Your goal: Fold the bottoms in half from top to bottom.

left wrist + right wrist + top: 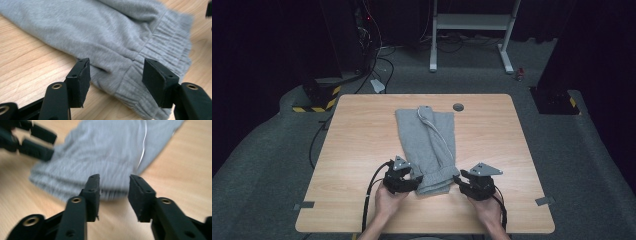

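left gripper (pixel 414 181): jaws apart, straddling near-left waistband corner | right gripper (pixel 460 181): jaws apart, empty, beside near-right corner | grey pants (pixel 428 140): folded, mid-table, waistband near, legs far, white cord (pixel 436 131) on top

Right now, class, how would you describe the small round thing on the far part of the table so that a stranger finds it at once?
Start at the wooden table and find the folded grey garment lying down its middle. Follow it to its far end, near the table's back edge, then look just to the right: the dark grey disc sits there, apart from the cloth. It is the sole round, dark mark on the pale wood.
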{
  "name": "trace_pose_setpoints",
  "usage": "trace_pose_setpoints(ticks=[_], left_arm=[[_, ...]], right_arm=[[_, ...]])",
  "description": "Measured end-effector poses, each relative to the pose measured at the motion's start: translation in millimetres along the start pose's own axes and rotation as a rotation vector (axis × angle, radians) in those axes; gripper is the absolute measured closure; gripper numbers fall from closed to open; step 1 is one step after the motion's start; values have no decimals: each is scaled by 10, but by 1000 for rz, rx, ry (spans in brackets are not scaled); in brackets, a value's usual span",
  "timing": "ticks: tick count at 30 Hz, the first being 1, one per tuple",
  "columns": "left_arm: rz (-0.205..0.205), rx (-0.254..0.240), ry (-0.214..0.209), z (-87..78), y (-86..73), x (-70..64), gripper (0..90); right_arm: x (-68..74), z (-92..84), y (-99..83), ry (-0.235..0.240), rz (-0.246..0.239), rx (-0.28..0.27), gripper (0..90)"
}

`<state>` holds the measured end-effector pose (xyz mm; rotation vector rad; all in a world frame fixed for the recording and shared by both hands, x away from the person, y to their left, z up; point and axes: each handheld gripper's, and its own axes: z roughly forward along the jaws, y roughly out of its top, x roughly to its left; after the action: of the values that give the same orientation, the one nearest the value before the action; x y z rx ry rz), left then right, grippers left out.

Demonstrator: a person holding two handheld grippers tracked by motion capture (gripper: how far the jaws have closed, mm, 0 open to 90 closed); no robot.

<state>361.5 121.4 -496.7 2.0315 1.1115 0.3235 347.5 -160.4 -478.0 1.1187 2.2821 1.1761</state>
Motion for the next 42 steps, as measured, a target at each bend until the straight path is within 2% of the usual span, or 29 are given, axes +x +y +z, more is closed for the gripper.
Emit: trace_pose_setpoints(ticks=[2,4,6,7,9,10,11,12,13,14,16,20,22,24,27,29,30,31,33,37,39,42], left_arm=[[7,2,-2,21,18,0,390],[5,6,-5,36,26,-2,390],[20,19,8,59,21,2,390],[28,25,17,67,15,-4,388],[61,30,45,76,-14,-26,378],[75,28,57,75,-30,-33,378],[81,25,63,70,-47,-36,378],[86,22,72,64,-63,-36,378],[83,19,70,57,-78,-32,378],[70,17,64,49,-91,-24,379],[56,16,55,39,-88,-6,379],[71,1,50,18,-38,-13,387],[57,-13,43,27,-15,-29,388],[69,-14,42,39,26,-29,387],[65,2,32,91,49,-26,386],[74,23,29,135,38,-28,380],[72,23,28,144,28,-27,378],[57,21,23,153,14,-15,377],[17,16,4,176,-21,34,354],[-44,7,-19,184,-83,89,327],[-45,3,-21,181,-102,98,318],[-42,-3,-16,184,-109,89,309]], right_arm=[[-13,37,71,-16,0,-2,571],[-49,137,126,-31,9,20,571],[-102,275,138,-14,42,80,589],[-115,332,125,-9,40,111,617],[-100,397,76,-6,23,157,702],[-48,412,-18,-32,-30,182,795],[-29,416,-73,-45,-53,203,824],[-29,416,-73,-45,-53,203,824],[-22,404,-132,-51,-78,201,870],[-22,366,-165,-53,-79,196,884],[-61,301,-193,-38,-59,198,877],[-128,203,-127,-6,5,110,765],[-133,204,-44,12,27,75,700],[-118,262,31,13,30,66,650],[-115,445,87,12,40,120,601],[-108,534,67,22,41,159,655],[-105,544,53,28,35,161,692],[-99,536,48,25,30,160,770],[-77,452,51,5,-7,136,847],[-51,361,72,-6,-18,111,854],[-39,261,94,-2,-24,87,856],[7,138,97,8,-27,80,857]])
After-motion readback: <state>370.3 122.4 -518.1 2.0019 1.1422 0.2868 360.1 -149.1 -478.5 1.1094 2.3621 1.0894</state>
